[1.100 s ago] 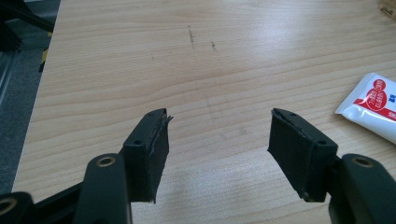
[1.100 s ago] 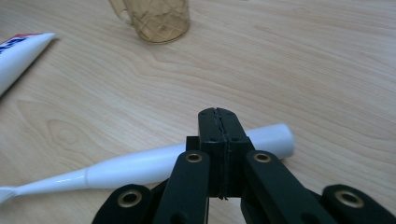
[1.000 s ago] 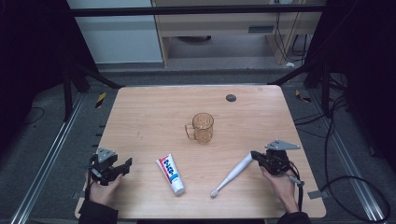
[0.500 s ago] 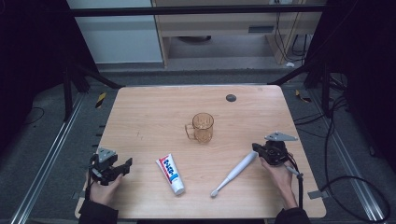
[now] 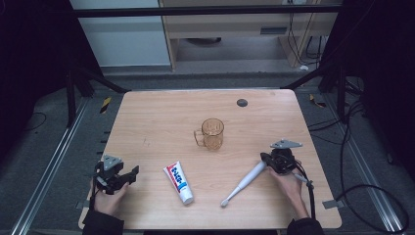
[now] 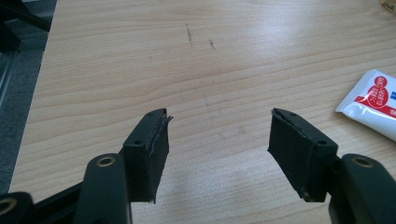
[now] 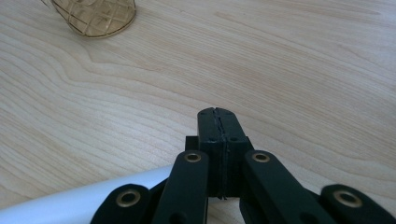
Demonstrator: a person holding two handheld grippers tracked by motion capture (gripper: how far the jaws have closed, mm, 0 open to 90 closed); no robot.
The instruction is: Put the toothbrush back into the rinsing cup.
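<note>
A white electric toothbrush (image 5: 243,183) lies slanted at the table's front right, its handle (image 7: 70,203) low in the right gripper view. My right gripper (image 5: 266,159) sits at the handle's upper end. Its jaws (image 7: 218,112) are shut with nothing between them, and the handle lies just beside and below them. A white toothpaste tube (image 5: 179,182) with red and blue print lies at front centre; its end (image 6: 373,100) is to the right of my left gripper (image 6: 219,116). That left gripper (image 5: 131,175) stands open over bare wood at the front left. An amber transparent cup (image 5: 212,133) with a handle stands mid-table, its base (image 7: 95,16) far ahead of the right jaws.
The wooden table (image 5: 161,112) has a small dark round spot (image 5: 242,103) near its far edge. Metal rails and cables run along the floor on both sides. A cable trails from the right gripper toward the front right.
My right gripper has moved a little forward and left, up to the upper end of the toothbrush handle. The left gripper and the objects have stayed put.
</note>
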